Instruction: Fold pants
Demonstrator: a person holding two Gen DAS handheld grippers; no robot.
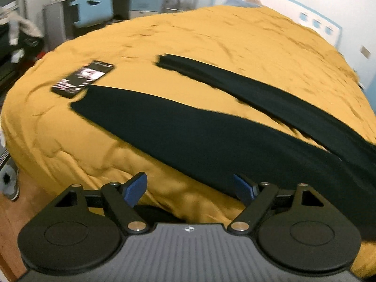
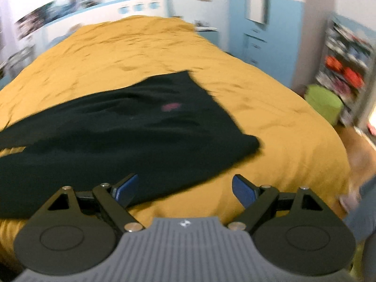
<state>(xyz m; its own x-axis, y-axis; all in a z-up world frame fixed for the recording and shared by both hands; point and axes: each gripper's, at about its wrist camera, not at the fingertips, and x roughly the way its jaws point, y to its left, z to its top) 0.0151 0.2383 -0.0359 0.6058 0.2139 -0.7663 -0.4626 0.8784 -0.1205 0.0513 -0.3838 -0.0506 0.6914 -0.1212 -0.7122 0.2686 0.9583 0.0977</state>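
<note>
Pants [image 1: 211, 138]: black, spread flat on the yellow bedspread [image 1: 211, 37], two legs splayed apart toward the far left; near leg running along the bed's front edge, far leg [image 1: 258, 89] angling away.
Waist end: seen from the right wrist view, broad dark panel [image 2: 131, 127] with a small pink mark [image 2: 171, 106], corner lying close to the near edge.
Left gripper [image 1: 190, 189]: jaws spread wide, nothing between the blue pads, hovering over bedspread just short of the near leg.
Right gripper [image 2: 185, 188]: jaws spread too, empty, left pad over the fabric's edge, right pad over bare bedspread.
Phone [image 1: 82, 78]: lying just beside the near leg's cuff, touching or nearly so; hard to tell through the blur.
Step in hand: probably lining up for a first pinch, one end each, to bring one leg over the other.
Doing it well: take the near edge only, one layer, pads fully over the hem; lift both ends level and together so the leg carries across without twisting; lay seam on seam.
Watch out: cuff dragging the phone along; loose bedspread getting pinched up with the cloth.
</note>
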